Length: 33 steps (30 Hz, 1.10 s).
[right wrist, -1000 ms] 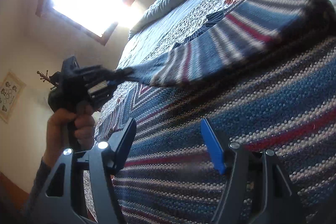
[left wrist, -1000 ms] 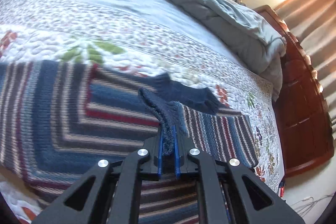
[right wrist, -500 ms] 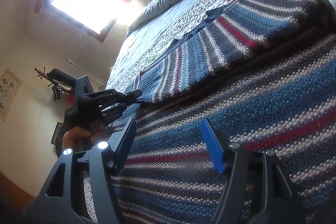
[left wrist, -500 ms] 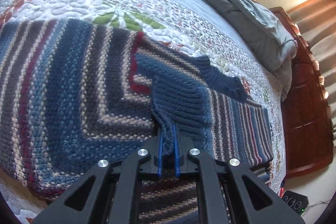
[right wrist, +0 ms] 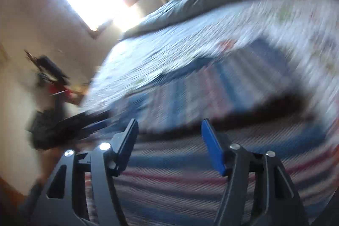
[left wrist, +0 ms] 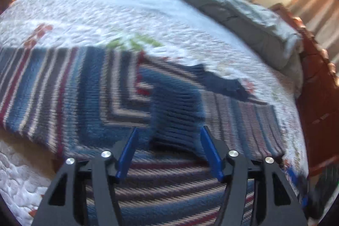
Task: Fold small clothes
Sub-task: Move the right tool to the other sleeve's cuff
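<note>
Left wrist view: the left gripper (left wrist: 168, 148) points down at a striped knitted sweater (left wrist: 70, 96) spread flat on a quilted bed (left wrist: 101, 14). Its jaws are opening; the blue pads stand well apart on either side of a folded-over dark blue ribbed sleeve (left wrist: 175, 111), which lies between the fingertips without being pressed. A grey duvet (left wrist: 243, 7) is bunched at the far edge of the bed. Right wrist view, heavily blurred: the right gripper (right wrist: 167, 137) hangs above the sweater (right wrist: 190, 162), jaws closing with nothing between them; the left gripper (right wrist: 70, 126) appears as a dark shape at left, beside the sweater's edge
</note>
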Each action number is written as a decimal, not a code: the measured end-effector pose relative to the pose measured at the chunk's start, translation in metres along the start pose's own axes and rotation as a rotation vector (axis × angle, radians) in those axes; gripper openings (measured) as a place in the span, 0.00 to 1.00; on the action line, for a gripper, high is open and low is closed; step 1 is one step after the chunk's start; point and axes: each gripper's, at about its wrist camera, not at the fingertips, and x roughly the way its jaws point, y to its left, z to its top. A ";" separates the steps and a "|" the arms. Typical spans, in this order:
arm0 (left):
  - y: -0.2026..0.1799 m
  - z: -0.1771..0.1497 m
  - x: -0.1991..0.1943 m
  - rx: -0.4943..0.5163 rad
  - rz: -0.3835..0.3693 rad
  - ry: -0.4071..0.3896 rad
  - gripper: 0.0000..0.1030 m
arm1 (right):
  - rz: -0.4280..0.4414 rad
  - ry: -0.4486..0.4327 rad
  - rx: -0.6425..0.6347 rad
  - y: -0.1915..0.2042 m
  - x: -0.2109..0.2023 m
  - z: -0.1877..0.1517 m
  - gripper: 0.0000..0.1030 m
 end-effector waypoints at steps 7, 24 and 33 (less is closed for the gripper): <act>-0.031 -0.017 0.024 0.037 -0.148 -0.004 0.75 | -0.072 0.170 0.143 -0.101 0.041 0.044 0.35; 0.022 -0.073 -0.057 -0.092 -0.145 -0.186 0.95 | -0.173 0.252 0.232 -0.142 0.110 0.103 0.36; 0.080 -0.097 -0.081 -0.178 -0.059 -0.359 0.96 | -0.094 0.243 -0.105 0.017 0.097 0.114 0.39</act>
